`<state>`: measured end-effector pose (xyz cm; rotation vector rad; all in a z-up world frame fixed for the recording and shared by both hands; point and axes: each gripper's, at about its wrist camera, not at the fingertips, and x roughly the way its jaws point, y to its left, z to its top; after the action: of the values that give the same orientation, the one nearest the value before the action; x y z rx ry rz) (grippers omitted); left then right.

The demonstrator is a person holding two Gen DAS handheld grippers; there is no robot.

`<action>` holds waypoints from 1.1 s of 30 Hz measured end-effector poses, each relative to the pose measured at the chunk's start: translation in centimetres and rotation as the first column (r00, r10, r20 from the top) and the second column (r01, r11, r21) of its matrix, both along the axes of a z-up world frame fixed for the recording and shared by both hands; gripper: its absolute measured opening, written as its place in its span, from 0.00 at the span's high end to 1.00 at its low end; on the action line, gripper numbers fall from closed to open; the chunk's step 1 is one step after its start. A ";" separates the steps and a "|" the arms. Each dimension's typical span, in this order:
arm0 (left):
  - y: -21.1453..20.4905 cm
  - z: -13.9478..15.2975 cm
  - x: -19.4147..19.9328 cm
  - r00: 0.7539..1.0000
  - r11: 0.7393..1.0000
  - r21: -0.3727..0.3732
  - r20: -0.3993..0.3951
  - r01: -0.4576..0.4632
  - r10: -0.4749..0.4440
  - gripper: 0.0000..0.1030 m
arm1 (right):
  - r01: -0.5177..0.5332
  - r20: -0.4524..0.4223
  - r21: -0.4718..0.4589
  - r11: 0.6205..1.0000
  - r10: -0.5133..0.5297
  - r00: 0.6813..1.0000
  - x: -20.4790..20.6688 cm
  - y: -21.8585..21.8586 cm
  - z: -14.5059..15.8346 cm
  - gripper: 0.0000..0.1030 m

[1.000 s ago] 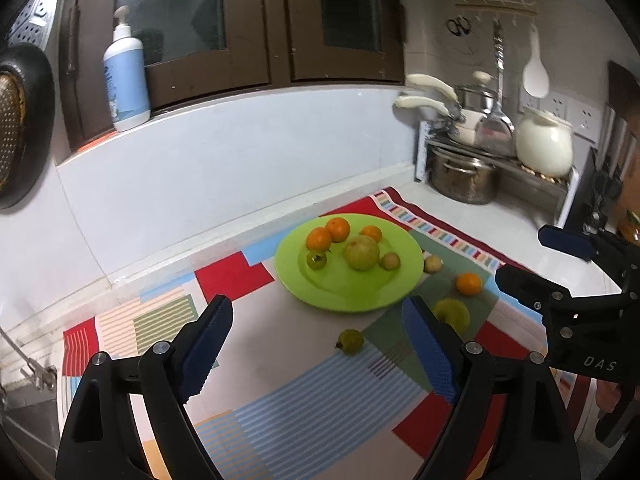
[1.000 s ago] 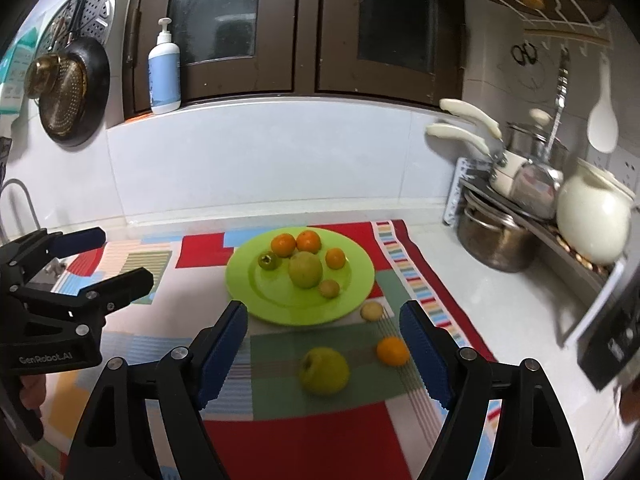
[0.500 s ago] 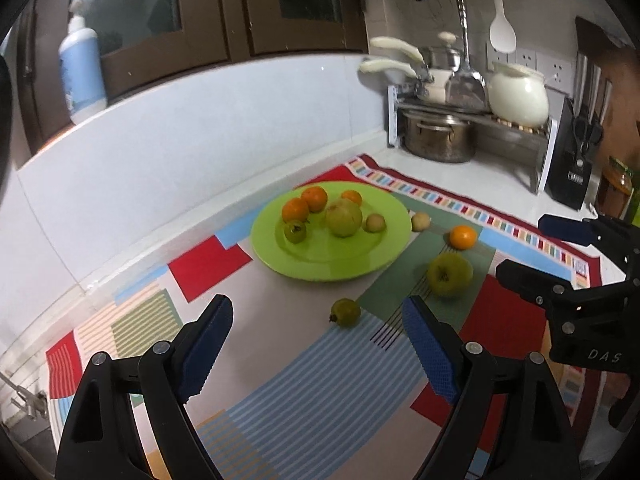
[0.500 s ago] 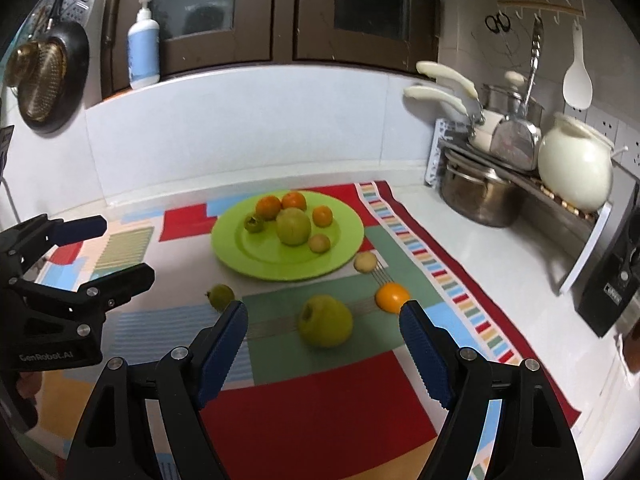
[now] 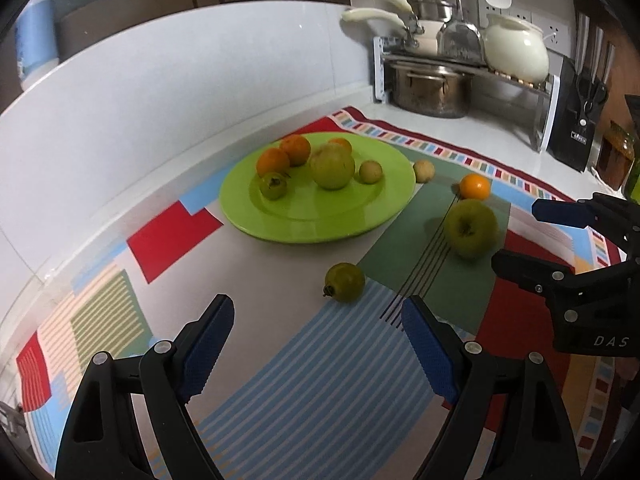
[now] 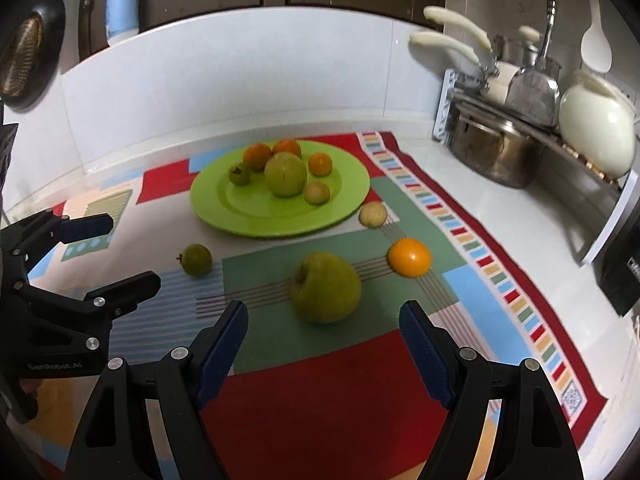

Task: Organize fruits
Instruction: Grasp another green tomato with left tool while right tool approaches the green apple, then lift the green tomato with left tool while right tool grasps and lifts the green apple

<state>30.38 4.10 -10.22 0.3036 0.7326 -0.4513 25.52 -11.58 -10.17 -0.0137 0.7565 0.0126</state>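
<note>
While spread, right gripper [image 6: 323,336] faces apple [image 6: 325,287].

A lime-green plate [image 6: 344,184] holds three orange citrus fruits [image 6: 257,155] and yellow-green fruit [image 6: 285,173]. Off it lie a green apple [image 6: 325,287], a bright orange [image 6: 409,257] and a dull green persimmon [image 6: 197,260], on a patchwork mat [image 6: 304,376] of red, sage, pale-blue stripes and a multicoloured checked border. Both black tools [image 6: 322,326] carry blue pads [image 6: 222,350].
</note>
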 end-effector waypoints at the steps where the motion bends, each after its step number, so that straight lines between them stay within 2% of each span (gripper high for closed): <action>1: 0.0 -0.2 0.2 1.000 1.000 0.002 -0.004 0.001 -0.001 0.16 | 0.000 -0.007 0.003 1.000 0.000 1.000 0.2 0.0 -0.3 0.24; 10: -0.4 -1.8 2.4 0.997 0.999 -0.041 -0.077 0.022 -0.025 0.29 | -0.003 -0.049 0.032 0.999 0.004 0.999 2.1 -0.2 -2.0 0.26; 17: -1.1 -2.2 3.8 0.991 0.995 -0.100 -0.127 0.025 -0.037 0.40 | -0.001 -0.073 0.076 0.997 0.007 0.997 3.2 -0.6 -2.7 0.36; 23: -1.5 -2.9 4.7 0.981 0.991 -0.131 -0.192 0.008 -0.033 0.56 | 0.002 -0.076 0.087 0.996 0.005 0.997 3.9 -0.9 -3.1 0.42; 27: -1.7 -3.0 4.6 0.981 0.993 -0.121 -0.192 0.012 -0.035 0.67 | 0.001 -0.079 0.088 0.996 0.006 0.997 4.2 -1.0 -3.4 0.50; 29: -1.7 -3.0 4.6 0.981 0.993 -0.119 -0.193 0.015 -0.038 0.71 | 0.004 -0.082 0.095 0.995 0.004 0.997 4.3 -1.2 -3.5 0.50; 33: -1.7 -3.0 4.6 0.980 0.992 -0.126 -0.197 0.010 -0.035 0.72 | 0.003 -0.079 0.097 0.995 0.004 0.997 4.3 -1.2 -3.5 0.51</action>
<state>34.96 2.45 -13.20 0.1509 0.8929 -0.5517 29.78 -12.78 -13.67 0.0796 0.8348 0.0505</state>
